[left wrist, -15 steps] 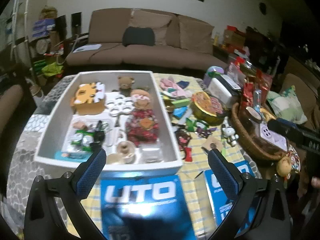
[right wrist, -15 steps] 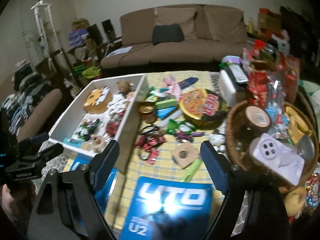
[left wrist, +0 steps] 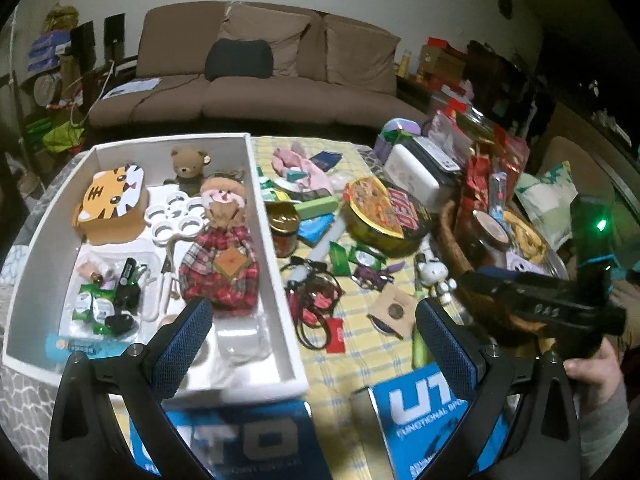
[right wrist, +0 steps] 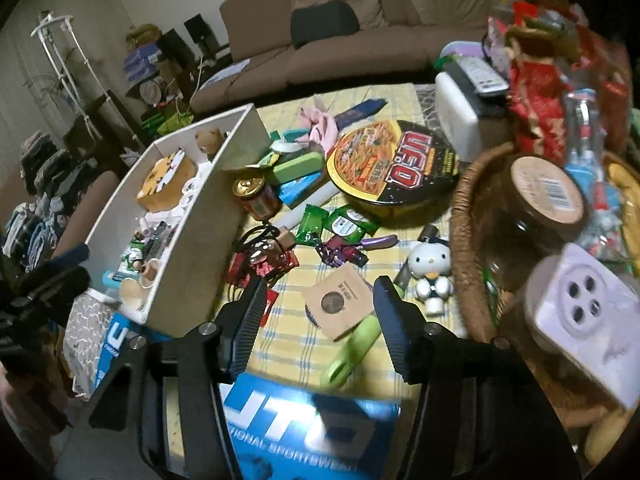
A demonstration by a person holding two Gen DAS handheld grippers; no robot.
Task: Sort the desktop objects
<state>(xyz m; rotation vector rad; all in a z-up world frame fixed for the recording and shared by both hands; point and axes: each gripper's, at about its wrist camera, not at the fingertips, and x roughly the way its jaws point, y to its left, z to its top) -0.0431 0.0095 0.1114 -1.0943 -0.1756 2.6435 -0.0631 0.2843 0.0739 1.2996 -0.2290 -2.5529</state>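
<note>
Right hand-held gripper [right wrist: 318, 312] jaws apart, unclamped, brown card packet [right wrist: 339, 304] between fingertips.

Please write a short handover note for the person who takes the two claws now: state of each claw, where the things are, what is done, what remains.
Left claw: wide open, empty, above the near end of the white rectangular sorting box.
Right claw: partly open, empty, hovering over the square brown paper packet and the green plastic clip on the yellow checked cloth.
Done: tiger-face cushion, brown teddy bear and plaid rag doll lie in the box.
Left: round UFO noodle bowl, gold-lidded red jar, green sachets, white cat figure, red tangle of cords lie loose on the cloth.
</note>
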